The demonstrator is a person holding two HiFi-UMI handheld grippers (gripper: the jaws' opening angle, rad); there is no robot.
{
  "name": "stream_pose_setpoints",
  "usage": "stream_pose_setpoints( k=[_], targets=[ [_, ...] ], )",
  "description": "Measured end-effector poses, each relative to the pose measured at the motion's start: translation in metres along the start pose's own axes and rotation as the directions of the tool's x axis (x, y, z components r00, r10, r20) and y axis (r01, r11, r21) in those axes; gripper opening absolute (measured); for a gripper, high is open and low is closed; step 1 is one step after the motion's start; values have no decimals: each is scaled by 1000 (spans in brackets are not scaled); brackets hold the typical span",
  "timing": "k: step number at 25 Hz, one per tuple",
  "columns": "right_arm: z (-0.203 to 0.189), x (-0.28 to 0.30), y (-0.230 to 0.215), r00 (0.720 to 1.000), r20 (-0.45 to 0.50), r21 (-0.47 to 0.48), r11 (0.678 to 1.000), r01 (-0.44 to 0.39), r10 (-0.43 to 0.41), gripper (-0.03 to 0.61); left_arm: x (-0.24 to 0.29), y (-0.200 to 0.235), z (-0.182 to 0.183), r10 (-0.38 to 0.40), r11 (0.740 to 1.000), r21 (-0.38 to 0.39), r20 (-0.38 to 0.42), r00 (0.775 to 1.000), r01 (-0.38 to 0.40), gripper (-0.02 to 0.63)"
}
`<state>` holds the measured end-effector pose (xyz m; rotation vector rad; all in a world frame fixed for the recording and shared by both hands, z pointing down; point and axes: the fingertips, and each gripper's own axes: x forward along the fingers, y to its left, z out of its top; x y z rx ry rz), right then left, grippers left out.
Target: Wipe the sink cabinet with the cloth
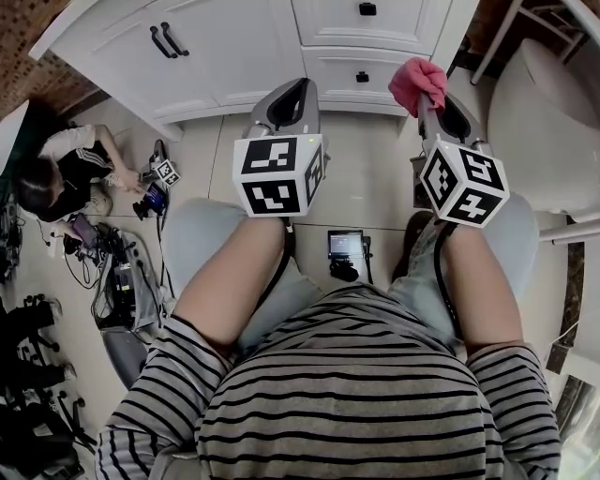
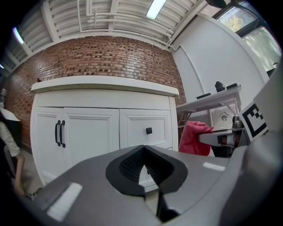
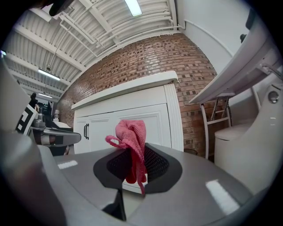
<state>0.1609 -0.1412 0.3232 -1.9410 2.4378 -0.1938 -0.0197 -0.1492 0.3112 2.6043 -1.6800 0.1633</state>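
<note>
The white sink cabinet (image 1: pixel 253 47) stands ahead of me, with black door handles (image 1: pixel 167 40) and drawer knobs (image 1: pixel 362 76); it also fills the left gripper view (image 2: pixel 93 128) and shows in the right gripper view (image 3: pixel 128 117). My right gripper (image 1: pixel 427 92) is shut on a pink cloth (image 1: pixel 417 82), bunched up above its jaws (image 3: pixel 130 143), a short way off the cabinet's right lower drawer. My left gripper (image 1: pixel 286 98) is shut and holds nothing, level with the right one. The pink cloth (image 2: pixel 194 137) shows at the right of the left gripper view.
A person (image 1: pixel 56 178) crouches on the tiled floor at the left beside cables and gear (image 1: pixel 122 272). A white toilet (image 1: pixel 544 122) and a folding rack (image 1: pixel 525 28) stand at the right. A small device (image 1: pixel 345 248) lies on the floor between my knees.
</note>
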Motion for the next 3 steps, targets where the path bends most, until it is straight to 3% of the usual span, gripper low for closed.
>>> stream_pose_setpoints(
  k=[3],
  targets=[
    [-4, 1, 2, 1000, 1, -2, 1000, -1, 1, 67, 0, 2, -3, 6, 1000, 5, -5, 1000, -6, -8]
  ],
)
